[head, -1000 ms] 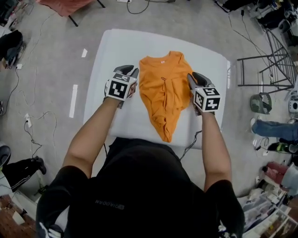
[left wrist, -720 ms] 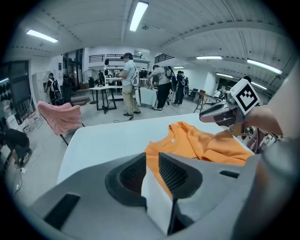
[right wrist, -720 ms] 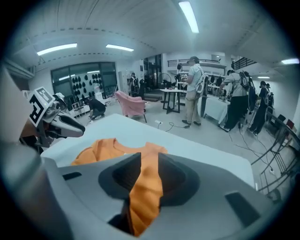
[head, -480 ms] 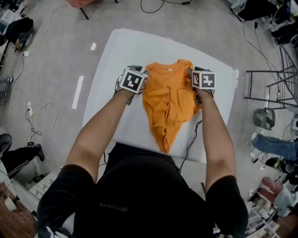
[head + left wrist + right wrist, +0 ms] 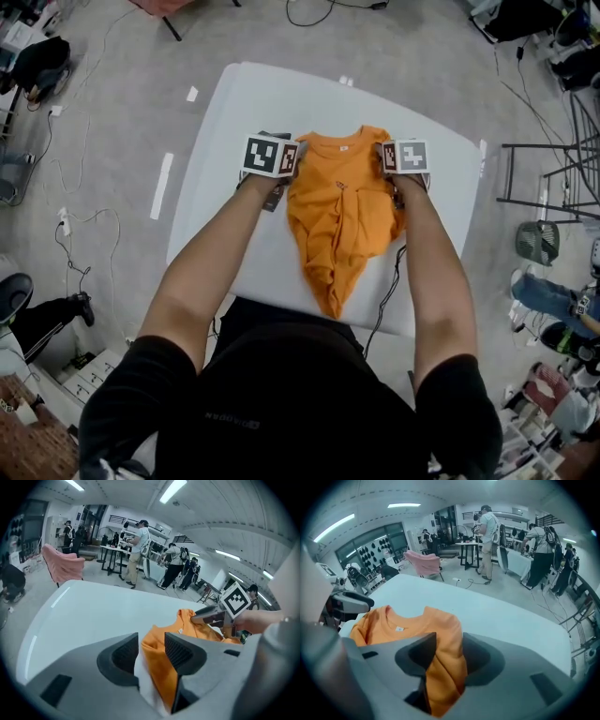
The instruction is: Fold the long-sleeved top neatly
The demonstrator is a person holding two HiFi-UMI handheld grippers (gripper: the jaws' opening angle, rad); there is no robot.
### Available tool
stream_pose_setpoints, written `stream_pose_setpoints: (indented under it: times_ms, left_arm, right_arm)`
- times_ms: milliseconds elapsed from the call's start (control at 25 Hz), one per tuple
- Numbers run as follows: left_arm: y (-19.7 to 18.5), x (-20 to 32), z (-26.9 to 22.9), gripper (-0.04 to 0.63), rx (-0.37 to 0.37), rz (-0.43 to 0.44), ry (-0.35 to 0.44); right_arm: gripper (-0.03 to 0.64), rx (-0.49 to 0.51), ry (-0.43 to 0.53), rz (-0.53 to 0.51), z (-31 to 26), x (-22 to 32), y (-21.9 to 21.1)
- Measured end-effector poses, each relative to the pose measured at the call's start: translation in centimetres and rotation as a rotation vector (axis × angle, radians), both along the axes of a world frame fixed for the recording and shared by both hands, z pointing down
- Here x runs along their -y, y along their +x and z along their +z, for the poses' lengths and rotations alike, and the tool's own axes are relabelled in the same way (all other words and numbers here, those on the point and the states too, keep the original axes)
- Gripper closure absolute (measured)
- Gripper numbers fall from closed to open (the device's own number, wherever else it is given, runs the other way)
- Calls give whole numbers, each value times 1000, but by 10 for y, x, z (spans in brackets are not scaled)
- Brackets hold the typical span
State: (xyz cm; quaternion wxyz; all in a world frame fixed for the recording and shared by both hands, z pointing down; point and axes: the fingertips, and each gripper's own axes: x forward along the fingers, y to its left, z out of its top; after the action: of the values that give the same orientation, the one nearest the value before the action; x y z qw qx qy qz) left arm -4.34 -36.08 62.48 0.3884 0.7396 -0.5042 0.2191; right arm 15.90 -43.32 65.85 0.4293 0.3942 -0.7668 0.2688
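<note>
Orange cloth, the long-sleeved top (image 5: 339, 202), lies on the white table (image 5: 244, 122) with its collar on the far side and its body gathered into a narrow, wrinkled point that reaches the near edge just in front of the person. A small white label (image 5: 399, 629) shows inside the collar.

The left gripper (image 5: 151, 651) is at the top's left shoulder. Its jaws have just been opening and stand apart; the folded edge of the shoulder lies loose between them, with bare table showing beside the cloth in the gap.

The right gripper (image 5: 447, 653) is at the opposite shoulder. Its jaws have also just been opening and stand apart, with a thick fold of orange fabric sitting between them. The cloth fills most of that gap, yet the pads do not appear to pinch it.

Both grippers tilt downward, one at either side of the collar. Beyond the table, a chair draped in pink (image 5: 61, 566) stands on the grey floor, and several people stand at work tables further back.
</note>
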Motion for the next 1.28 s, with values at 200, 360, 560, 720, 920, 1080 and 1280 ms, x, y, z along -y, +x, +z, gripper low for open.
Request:
stream_pose_setpoints:
  times_ms: [200, 360, 560, 720, 920, 1080, 1280]
  left_arm:
    - [2, -4, 17, 431, 91, 55, -69]
    - [-1, -12, 32, 446, 194, 125, -96]
    - [-2, -22, 29, 563, 214, 184, -91]
    - [-8, -22, 3, 565, 179, 171, -33]
    - [-9, -22, -48, 565, 180, 188, 112]
    - [-24, -28, -93, 565, 199, 214, 227]
    - [-34, -32, -161, 565, 210, 260, 374]
  right_arm:
    - [439, -29, -7, -47, -1, -4, 4]
    - [434, -10, -48, -40, 1, -9, 16]
    - [560, 20, -46, -49, -4, -19, 29]
    - [568, 64, 9, -61, -30, -26, 34]
    - [561, 70, 97, -74, -77, -44, 40]
    - [563, 88, 190, -74, -122, -67, 29]
    - [571, 124, 344, -40, -184, -94, 26]
